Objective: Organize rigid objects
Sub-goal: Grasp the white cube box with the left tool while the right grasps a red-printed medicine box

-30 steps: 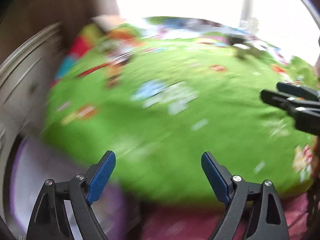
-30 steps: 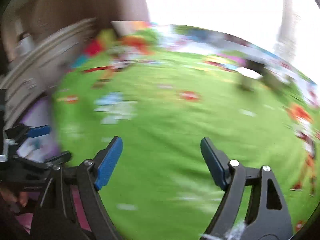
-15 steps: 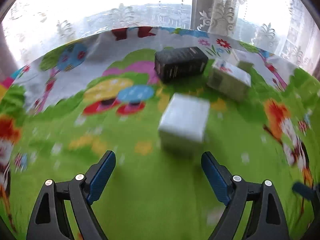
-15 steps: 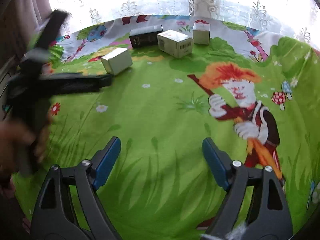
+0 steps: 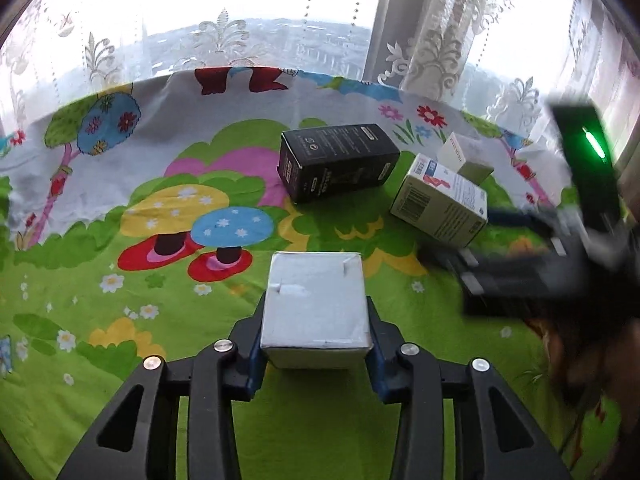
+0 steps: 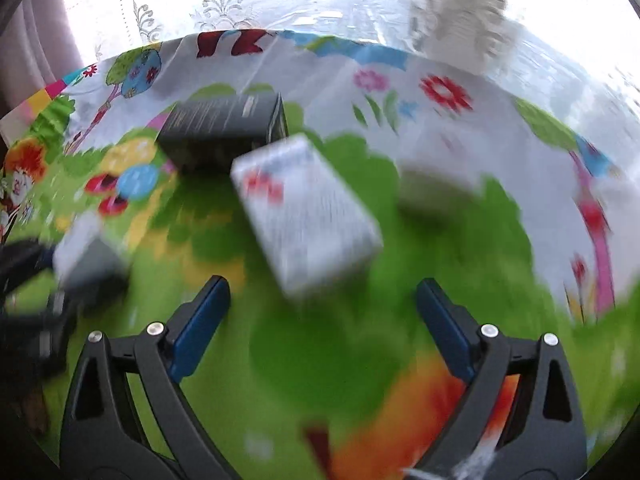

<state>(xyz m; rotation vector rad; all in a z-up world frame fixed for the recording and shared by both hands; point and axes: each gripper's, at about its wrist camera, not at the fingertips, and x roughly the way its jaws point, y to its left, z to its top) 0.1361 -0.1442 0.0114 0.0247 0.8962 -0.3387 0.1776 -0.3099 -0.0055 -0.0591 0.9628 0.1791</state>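
A plain white box (image 5: 316,304) rests on the cartoon cloth between the blue pads of my left gripper (image 5: 315,320). Its jaws are closing and the pads touch both sides of the box. Beyond it lie a black box (image 5: 338,160), a printed white box (image 5: 440,204) and a small pale box (image 5: 464,156). In the blurred right wrist view, my right gripper (image 6: 320,300) is opening with nothing between its fingers. The printed white box (image 6: 308,212) sits just ahead of it, the black box (image 6: 224,132) behind it, and the small pale box (image 6: 436,184) to the right.
A bright green cartoon cloth (image 5: 120,320) covers the whole surface. A lace curtain (image 5: 200,40) and a window post (image 5: 400,40) close off the far edge. The right gripper (image 5: 472,268) shows as a dark blur at the right of the left wrist view.
Both hands swept across the cloth toward the boxes. The left jaws came around the white box and closed onto it. The right gripper moved up to the printed box and widened.
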